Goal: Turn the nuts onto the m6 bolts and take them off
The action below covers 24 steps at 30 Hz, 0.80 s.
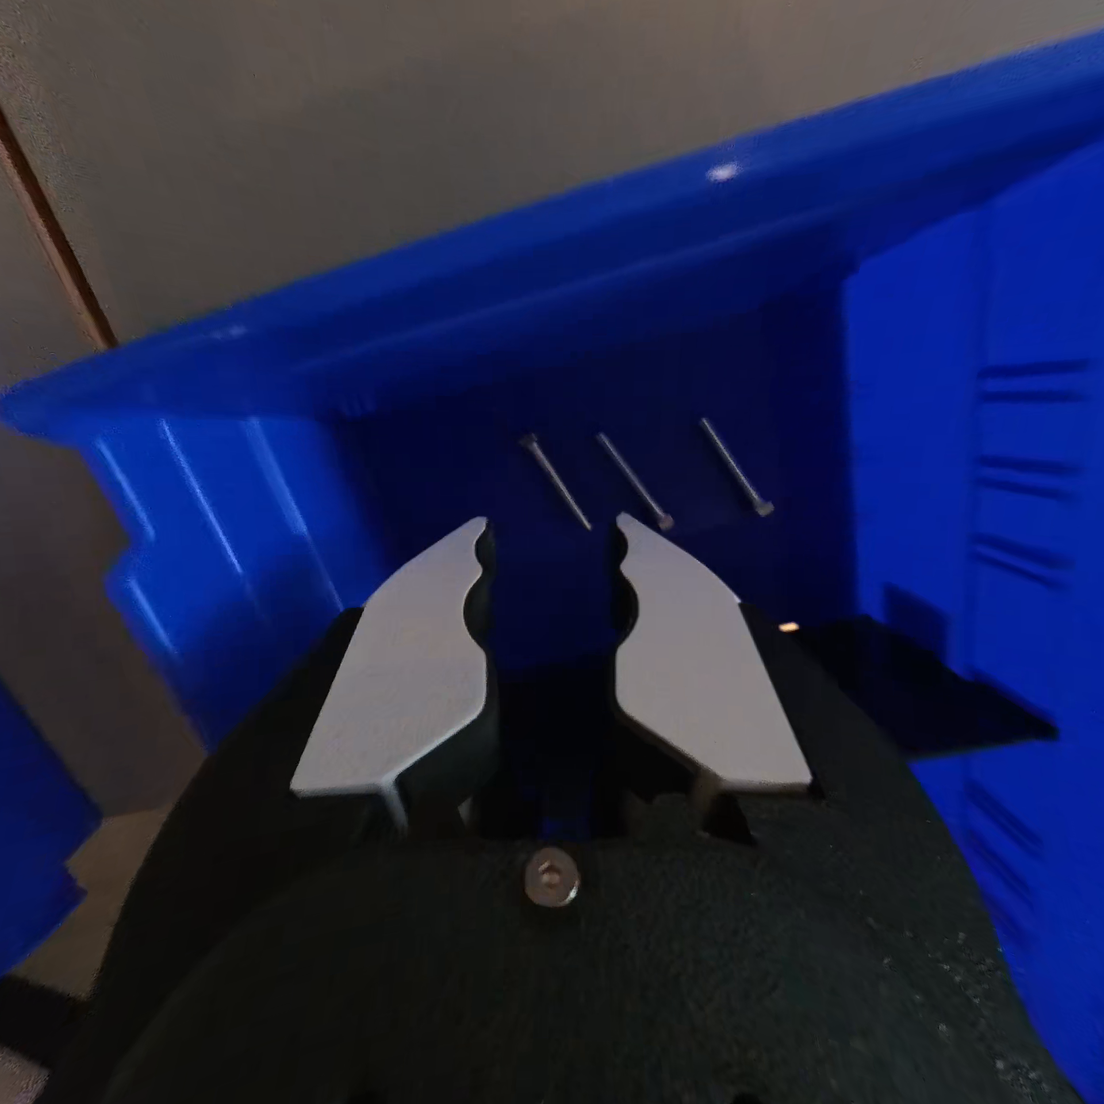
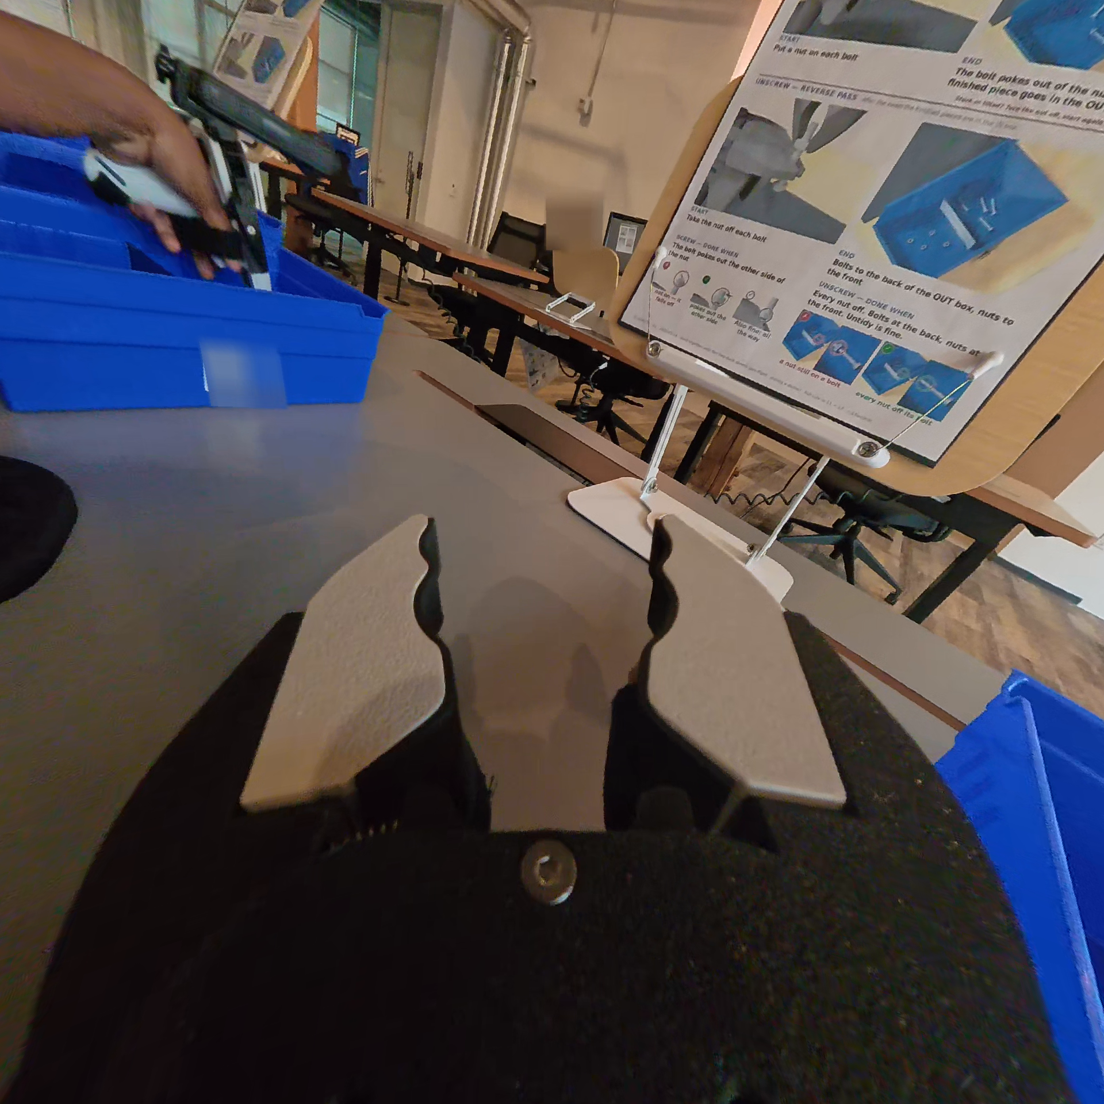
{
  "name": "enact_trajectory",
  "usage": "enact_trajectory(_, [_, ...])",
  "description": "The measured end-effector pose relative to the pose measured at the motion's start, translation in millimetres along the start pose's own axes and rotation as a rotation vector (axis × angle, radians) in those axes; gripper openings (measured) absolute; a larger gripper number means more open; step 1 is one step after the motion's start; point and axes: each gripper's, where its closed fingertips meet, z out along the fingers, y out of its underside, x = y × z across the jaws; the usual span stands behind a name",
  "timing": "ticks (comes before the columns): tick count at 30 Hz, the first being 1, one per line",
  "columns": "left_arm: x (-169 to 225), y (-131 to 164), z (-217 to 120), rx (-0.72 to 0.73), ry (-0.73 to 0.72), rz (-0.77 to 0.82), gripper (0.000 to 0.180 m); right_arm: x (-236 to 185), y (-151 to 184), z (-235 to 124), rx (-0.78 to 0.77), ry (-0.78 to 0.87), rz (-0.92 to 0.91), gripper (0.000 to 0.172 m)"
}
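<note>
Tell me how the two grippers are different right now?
The left gripper reaches into a blue bin toward three thin bolts; the right gripper hangs over the bare grey table. The left gripper's fingers stand closer together; the right gripper's fingers are spread wider. Both have pale fingers with wavy black inner edges, and neither holds anything.

Grey table, blue bin far left, white stand base, perhaps a second blue bin at right edge
</note>
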Motion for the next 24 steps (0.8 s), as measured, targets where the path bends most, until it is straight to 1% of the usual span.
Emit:
enact_trajectory(2, [-4.0,-6.8,9.8,0.011,-0.018,0.013,0.029,0.9,1.0,0.2,0.000,-0.002,0.003,0.067])
enact_trajectory(4, [-1.8,-10.6,17.2,0.016,0.006,0.023,0.031,2.6,3.3,0.5,-0.006,0.001,0.009,0.066])
enact_trajectory(5, [-0.6,-8.9,20.9,0.000,0.017,0.030,0.032,3.3,4.4,0.8,-0.009,0.000,0.016,0.065])
enact_trajectory(7, [-1.5,1.6,28.6,-0.080,0.024,0.026,0.033,3.6,5.1,1.1,-0.009,-0.005,0.033,0.065])
enact_trajectory(9, [-3.5,10.6,34.6,-0.134,0.025,0.025,0.028,3.8,4.6,1.0,-0.004,-0.007,0.042,0.064])
enact_trajectory(11, [-1.2,8.5,37.1,-0.117,0.051,0.008,0.023,4.4,4.7,1.0,-0.004,-0.005,0.041,0.064])
enact_trajectory(19, [0.7,11.8,41.0,-0.176,0.035,0.014,0.024,6.8,6.4,0.8,-0.014,0.009,0.029,0.064])
enact_trajectory(21, [5.3,10.9,41.4,-0.169,0.059,0.013,0.007,6.9,5.9,0.5,-0.014,0.013,0.022,0.064])
enact_trajectory(24, [7.1,10.1,41.6,-0.152,0.060,0.000,0.005,7.3,5.6,0.2,-0.017,0.020,0.004,0.064])
